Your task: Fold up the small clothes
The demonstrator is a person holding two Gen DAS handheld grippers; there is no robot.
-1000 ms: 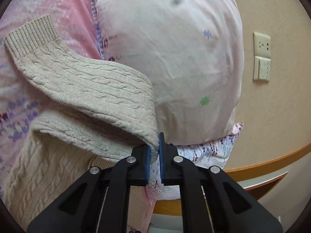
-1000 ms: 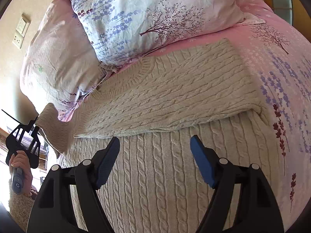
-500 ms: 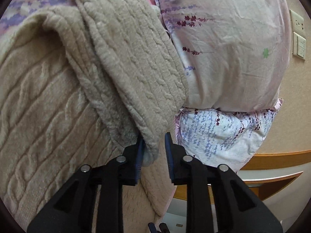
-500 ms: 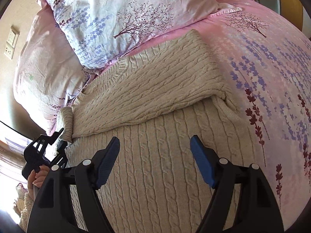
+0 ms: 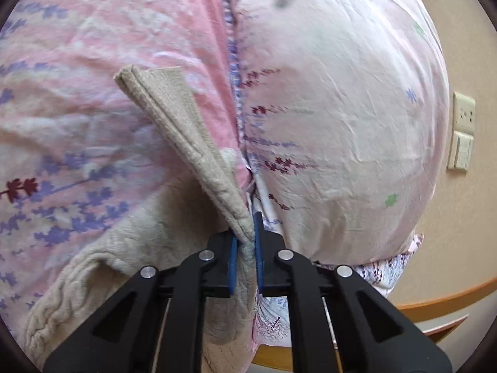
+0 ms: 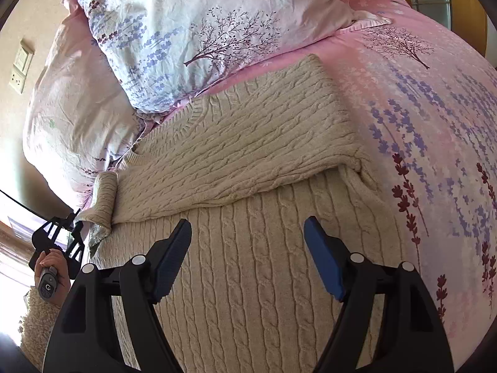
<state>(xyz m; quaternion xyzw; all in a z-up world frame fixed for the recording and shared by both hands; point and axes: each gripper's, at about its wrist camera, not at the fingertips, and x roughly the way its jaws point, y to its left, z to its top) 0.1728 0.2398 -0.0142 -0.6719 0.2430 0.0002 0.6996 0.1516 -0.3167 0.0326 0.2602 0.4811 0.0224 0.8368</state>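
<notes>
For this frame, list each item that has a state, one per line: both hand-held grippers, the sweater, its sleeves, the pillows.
Left hand-held gripper: shut on the sweater's left sleeve, beside the pillows.
Right hand-held gripper: open, empty, hovering over the sweater body.
Sweater: lying flat on the pink bedspread, partly folded.
Right sleeve: folded across the chest, lying flat.
Left sleeve: lifted, not yet laid down.
Pillows: stacked at the head of the bed.

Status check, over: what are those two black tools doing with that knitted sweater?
Left tool shut on sweater sleeve. Right tool open above sweater, touching nothing. Pillows crowd sleeve's side.
</notes>
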